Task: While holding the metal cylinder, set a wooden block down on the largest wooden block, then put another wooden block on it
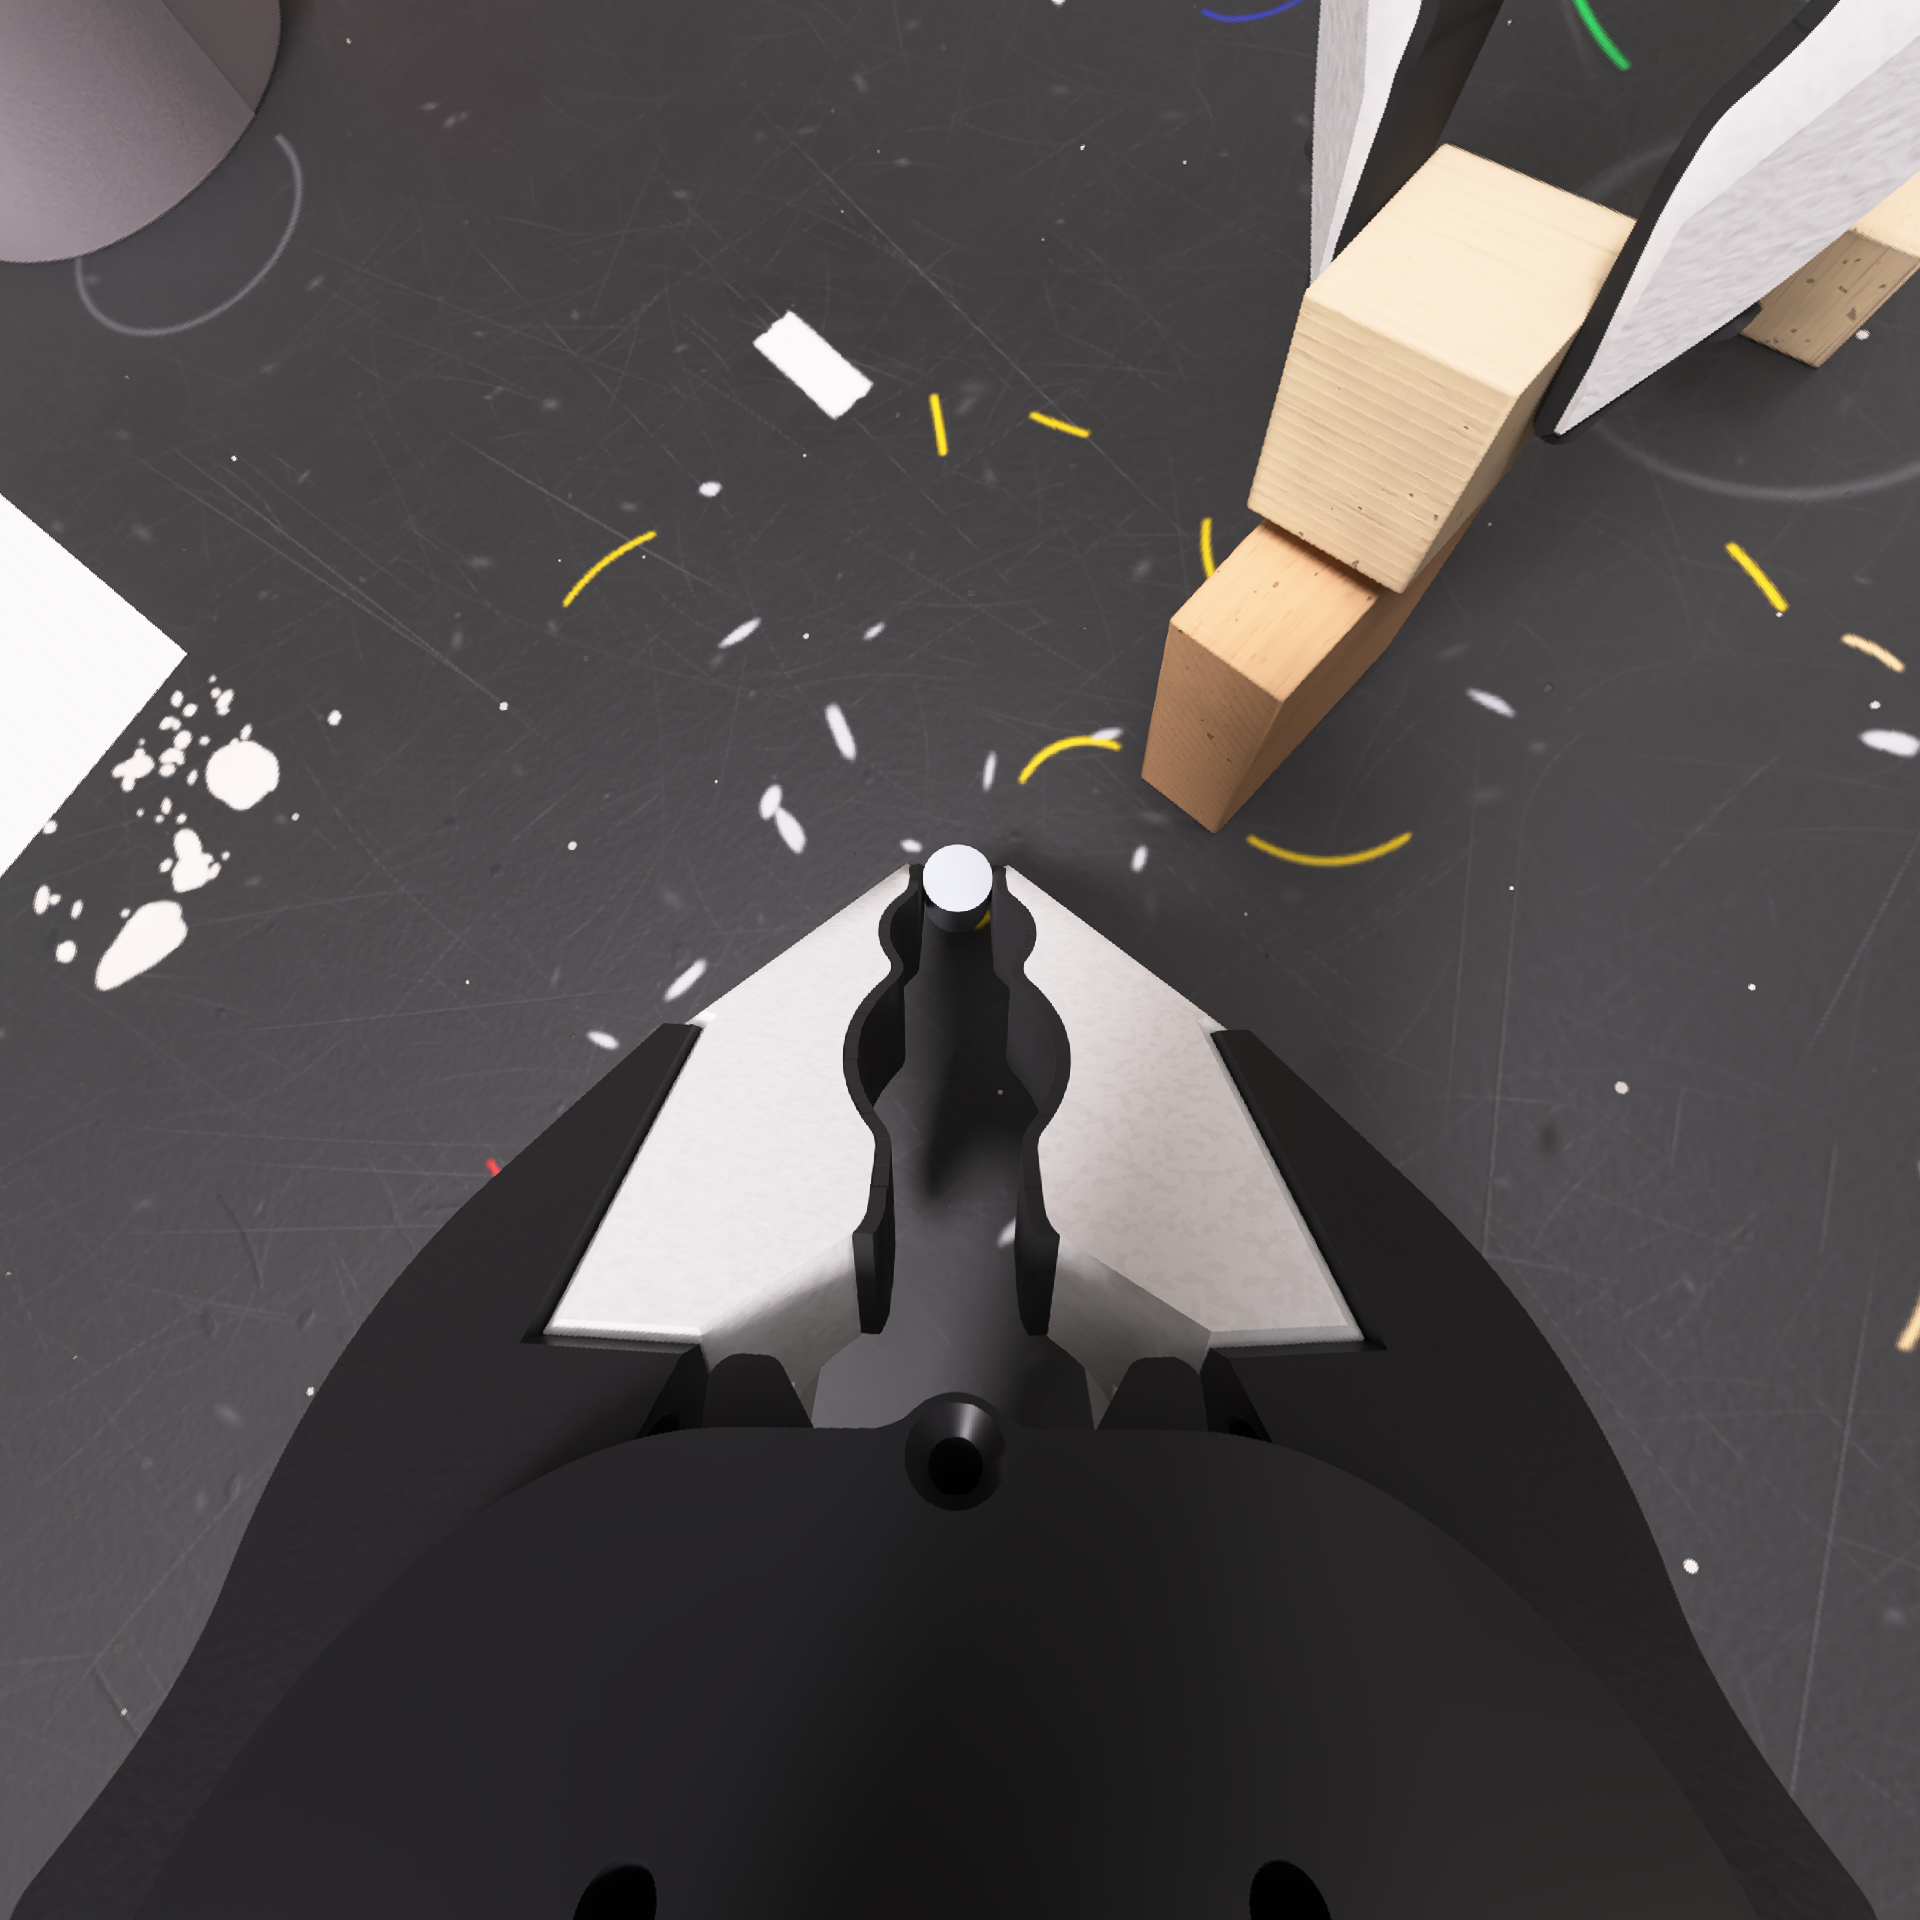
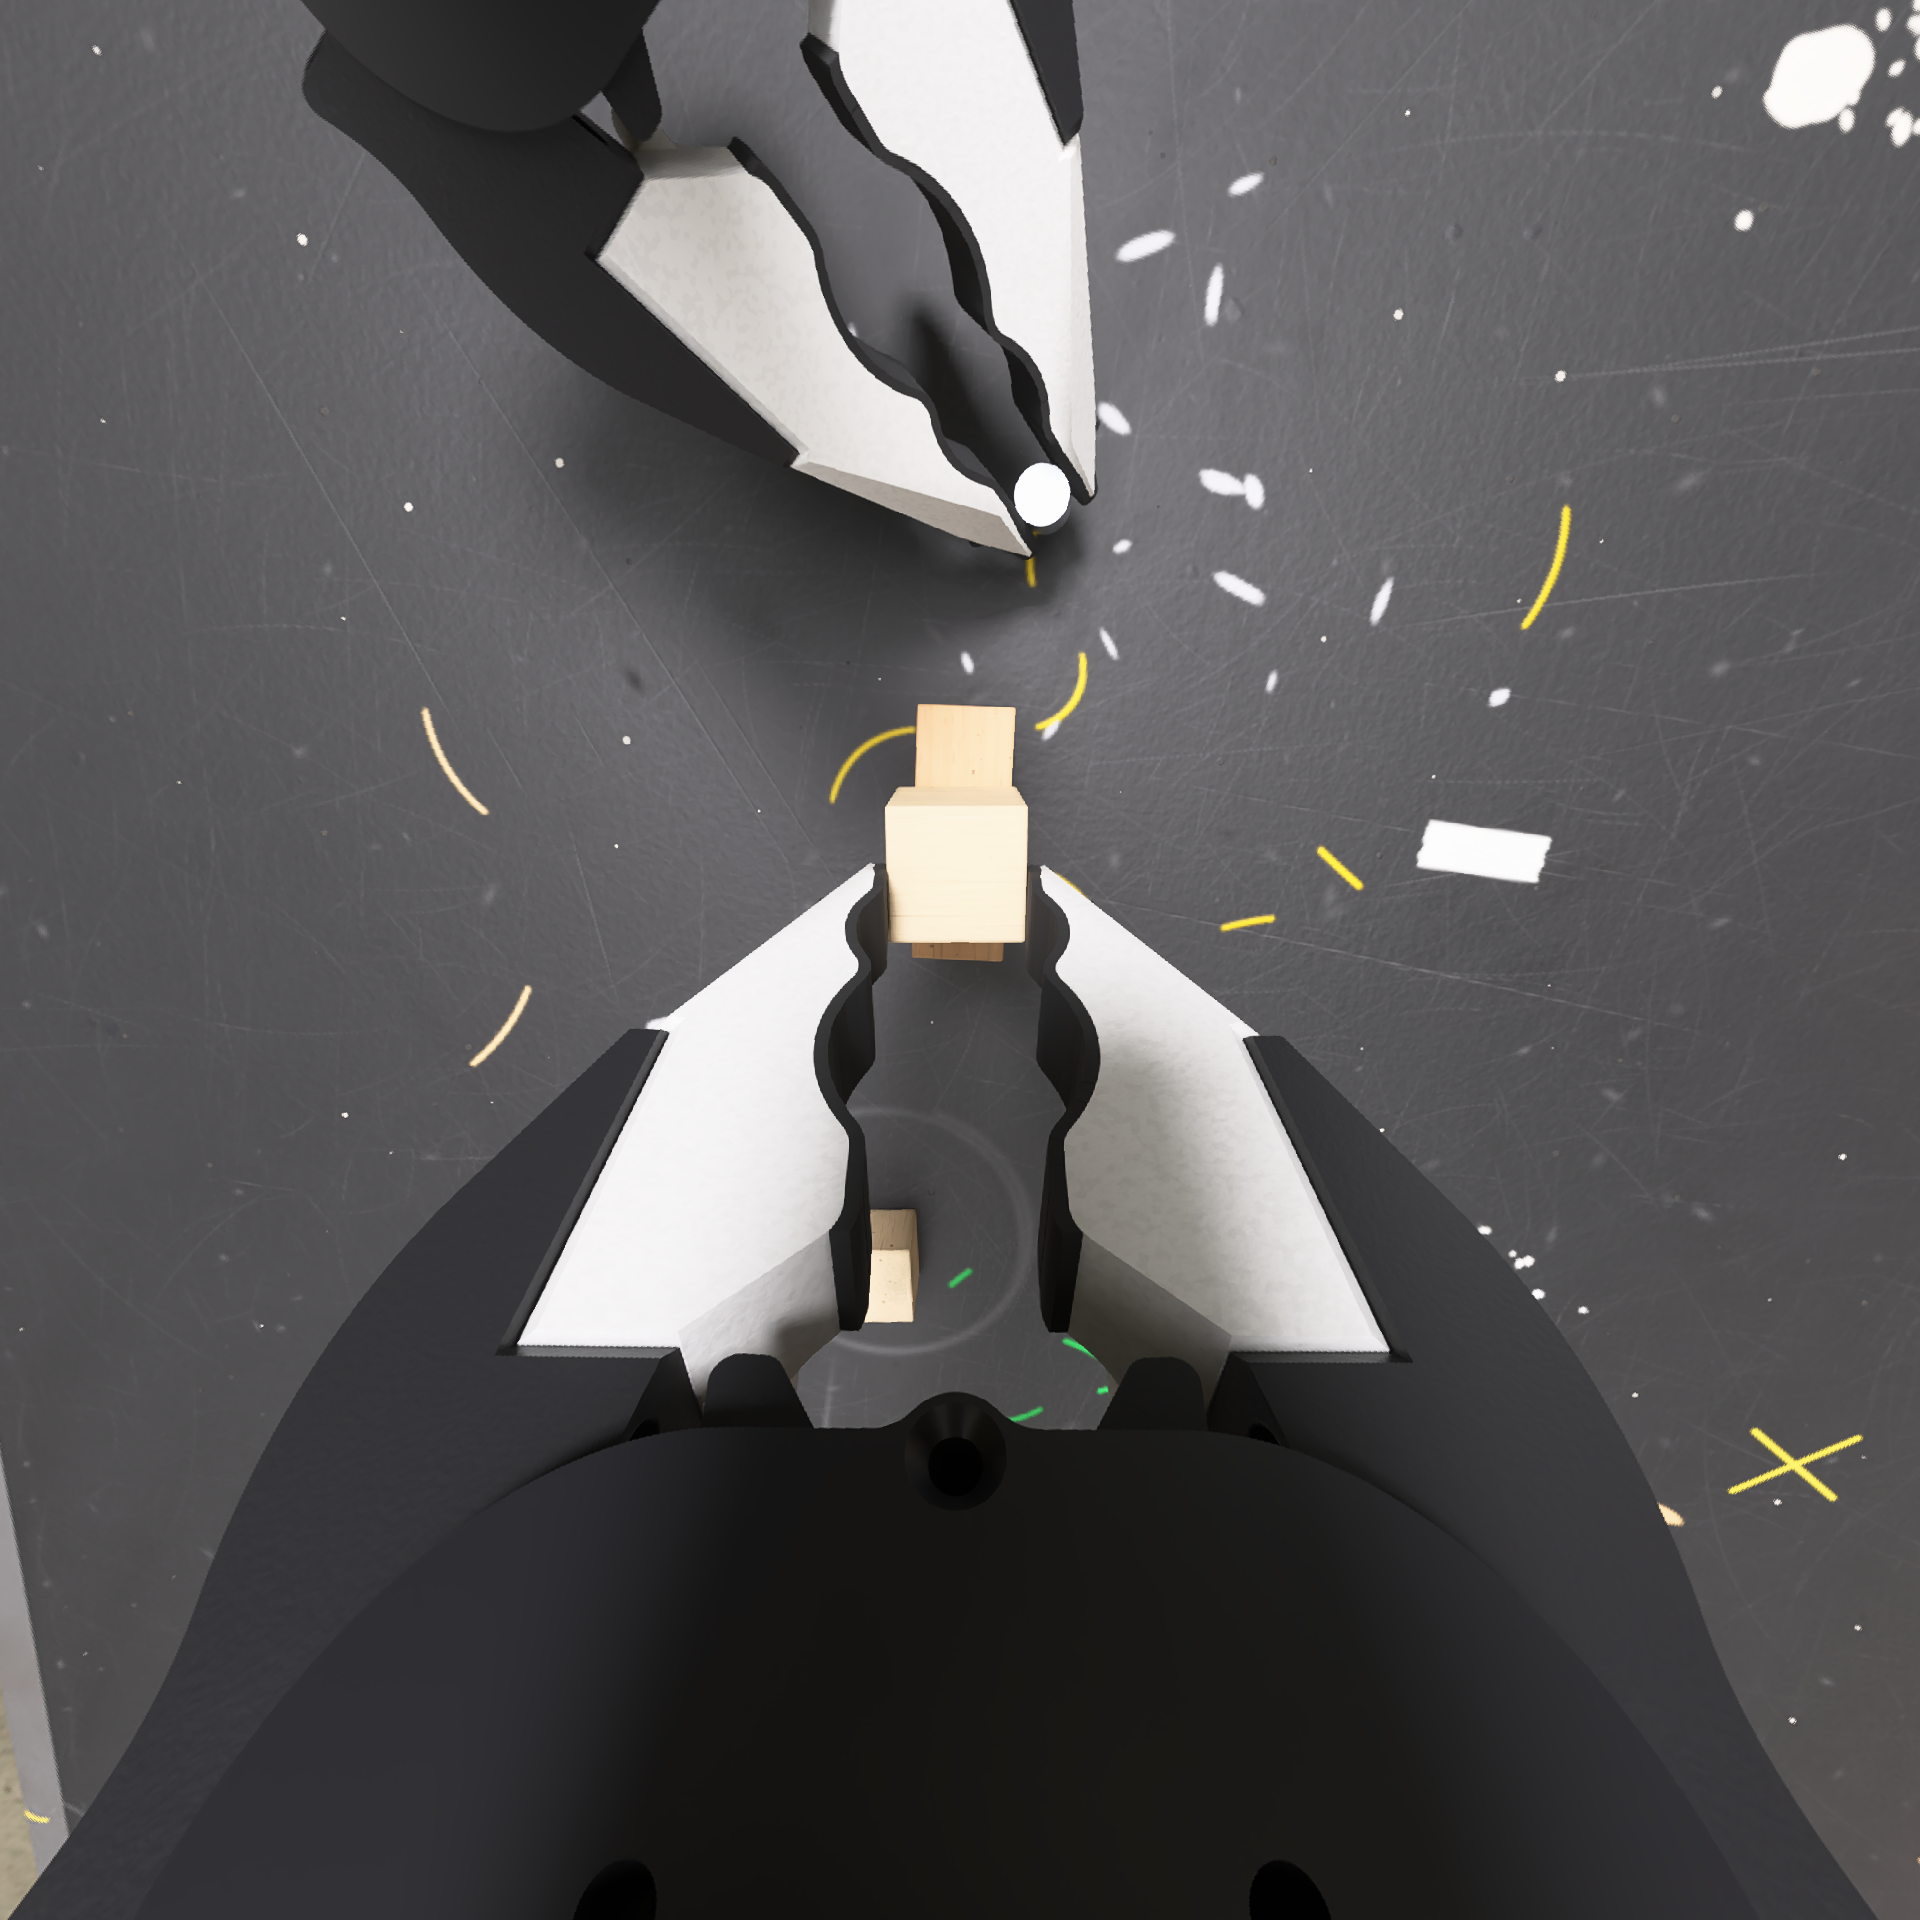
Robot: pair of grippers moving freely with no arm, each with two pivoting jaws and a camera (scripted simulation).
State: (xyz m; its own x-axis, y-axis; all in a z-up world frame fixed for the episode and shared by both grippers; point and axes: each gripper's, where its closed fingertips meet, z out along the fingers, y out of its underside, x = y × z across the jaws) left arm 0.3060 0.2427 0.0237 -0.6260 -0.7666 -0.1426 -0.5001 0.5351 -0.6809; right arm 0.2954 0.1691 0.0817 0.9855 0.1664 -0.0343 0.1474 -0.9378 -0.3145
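- While the left gripper [image 1: 957, 883] clamps the metal cylinder [image 1: 957, 881] between its fingertips, the rod's bright round end shows at the centre of the left wrist view, above a dark speckled tabletop [image 1: 520, 1039].
- At 1 o'clock in that view, the right gripper [image 2: 956, 904] is closed on a pale wooden block [image 2: 956, 862], which sits on or just over the darker, longer wooden block [image 1: 1247, 665] lying flat on the tabletop.
- From the right wrist view, the pale block covers the middle of the long block, whose ends poke out at 12 and 6 o'clock of it; whether the two touch cannot be told.
- A small third block [image 2: 891, 1262] lies on the tabletop at 6 o'clock, partly hidden behind a finger.
- Risks, as a judgement: letting go before the pale block rests flat could tip it off; a finger could brush it on retreat; the next block could knock the stack; any slackening on the left would drop the cylinder.
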